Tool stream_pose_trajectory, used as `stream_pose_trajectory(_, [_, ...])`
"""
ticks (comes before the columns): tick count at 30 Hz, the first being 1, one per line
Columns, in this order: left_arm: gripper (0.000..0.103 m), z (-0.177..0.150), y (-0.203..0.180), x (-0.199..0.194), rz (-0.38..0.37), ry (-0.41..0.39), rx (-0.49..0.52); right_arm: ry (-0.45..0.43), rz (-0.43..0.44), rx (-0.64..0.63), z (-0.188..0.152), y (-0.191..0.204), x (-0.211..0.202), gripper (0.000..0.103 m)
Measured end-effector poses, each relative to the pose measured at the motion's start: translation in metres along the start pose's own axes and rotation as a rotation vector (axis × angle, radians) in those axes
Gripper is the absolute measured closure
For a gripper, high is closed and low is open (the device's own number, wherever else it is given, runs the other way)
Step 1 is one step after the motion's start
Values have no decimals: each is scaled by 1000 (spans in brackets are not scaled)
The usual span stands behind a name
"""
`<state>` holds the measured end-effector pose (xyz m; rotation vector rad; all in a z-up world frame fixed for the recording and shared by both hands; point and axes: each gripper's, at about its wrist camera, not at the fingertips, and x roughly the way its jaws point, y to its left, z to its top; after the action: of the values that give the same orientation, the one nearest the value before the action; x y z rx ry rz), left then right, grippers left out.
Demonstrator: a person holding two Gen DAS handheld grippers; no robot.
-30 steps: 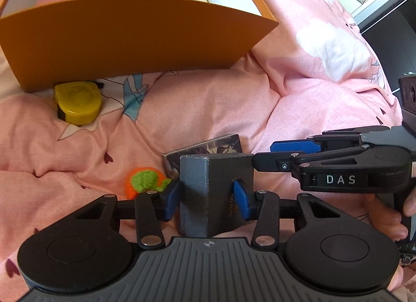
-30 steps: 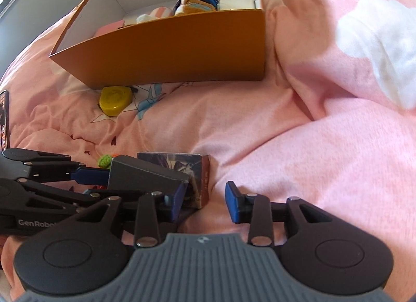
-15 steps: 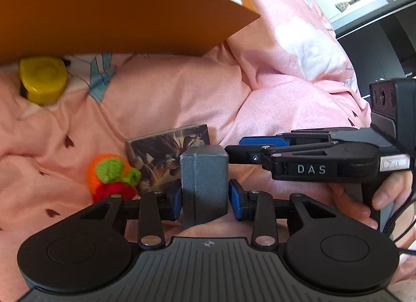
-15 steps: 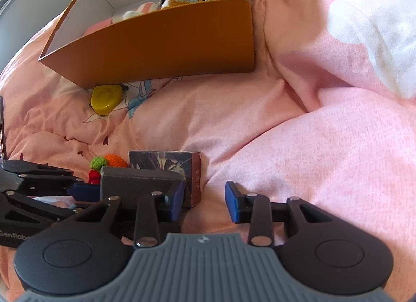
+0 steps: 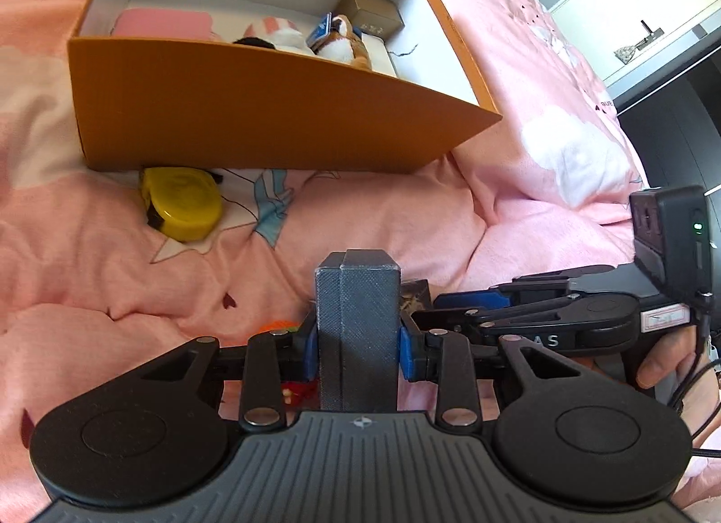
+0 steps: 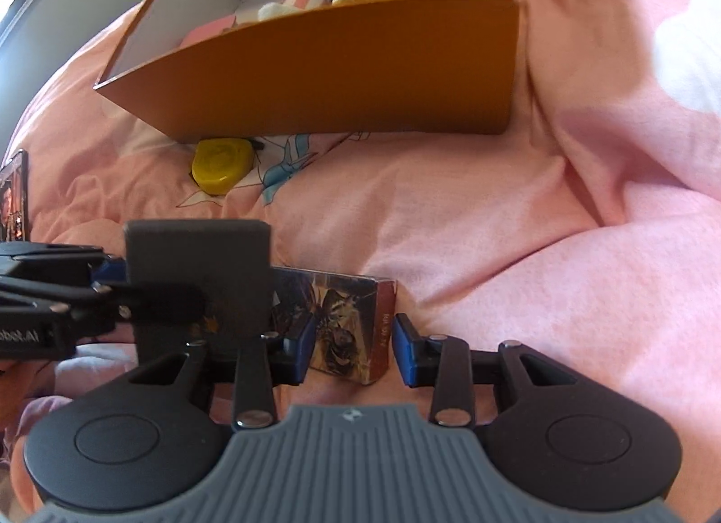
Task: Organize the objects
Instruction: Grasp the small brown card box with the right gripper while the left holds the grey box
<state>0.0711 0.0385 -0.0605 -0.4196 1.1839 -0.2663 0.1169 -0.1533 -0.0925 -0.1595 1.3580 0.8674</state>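
Observation:
My left gripper is shut on a dark grey box and holds it upright above the pink bedding; the grey box also shows in the right wrist view. My right gripper is open, its blue pads on either side of a printed card box that lies on the bedding. The orange storage box stands open farther back, holding plush toys and small boxes. A yellow tape measure lies just in front of it.
A crocheted orange and red toy peeks out below the left gripper. The pink quilt is soft and folded into ridges. A dark framed object lies at the far left of the right wrist view.
My left gripper has lifted the grey box higher, so the storage box's inside now shows. My right gripper has moved forward so its open pads flank the card box.

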Motion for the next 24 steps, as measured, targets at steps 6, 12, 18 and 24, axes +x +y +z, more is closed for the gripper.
stream_pose_trajectory(6, [65, 2, 13, 3, 42, 0, -33, 57, 18, 49, 5, -9, 24, 49])
stream_pose_trajectory(12, [62, -1, 26, 11, 23, 55, -79, 71, 74, 101, 5, -15, 36, 41])
stream_pose_trajectory(18, [57, -1, 34, 12, 36, 78, -125, 42, 104, 129, 3, -17, 26, 63])
stream_pose_trajectory(24, [61, -2, 43, 8, -4, 72, -189, -14, 87, 66, 2, 2, 7, 73])
